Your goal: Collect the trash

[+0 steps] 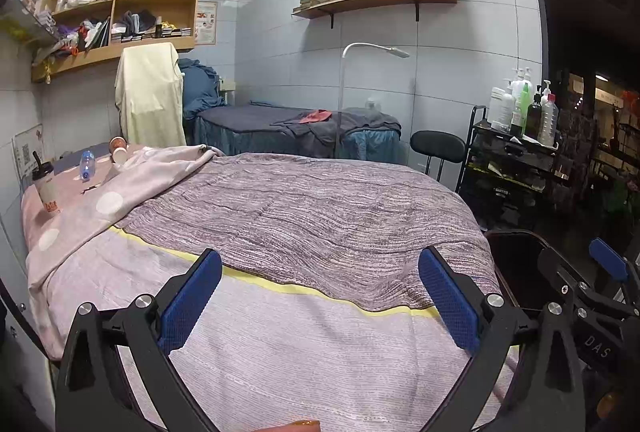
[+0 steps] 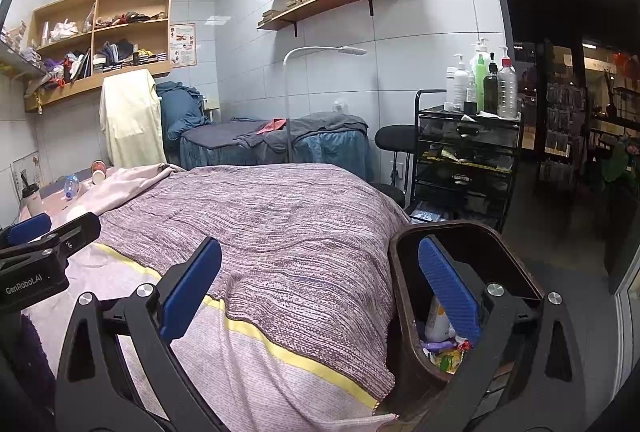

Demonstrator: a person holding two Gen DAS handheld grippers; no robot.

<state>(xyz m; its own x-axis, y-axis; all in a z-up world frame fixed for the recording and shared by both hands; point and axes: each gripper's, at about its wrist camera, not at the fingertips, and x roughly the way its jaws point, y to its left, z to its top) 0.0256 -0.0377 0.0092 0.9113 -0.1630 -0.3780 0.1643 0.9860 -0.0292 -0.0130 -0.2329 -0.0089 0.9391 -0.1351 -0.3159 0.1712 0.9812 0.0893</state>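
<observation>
Landmark: the bed [image 1: 304,216], covered by a mottled purple blanket over a pink sheet with a yellow stripe. At the bed's far left corner, on the pink spotted cover, stands a lidded drink cup [image 1: 46,191] with a dark straw, upright. Just right of it and farther back lies a small clear plastic bottle [image 1: 86,164] with a blue cap, on its side. Beyond that, near the bed's head edge, two paper cups [image 1: 118,149] lie tipped together, touching. Over the bed's near end the left gripper [image 1: 320,292] hovers with its jaws spread wide and nothing between the blue pads; only bedding shows in the gap. Off the bed's right edge the right gripper [image 2: 320,288] is likewise wide apart and holds nothing; its left pad is above the blanket, its right pad above the mouth of a dark brown trash bin [image 2: 404,272]. The bin stands against the bed's right side and contains a pale bottle [image 2: 436,320] and crumpled wrappers [image 2: 446,350]. Farther right of the bed stands a black trolley [image 2: 468,151] carrying pump bottles.
</observation>
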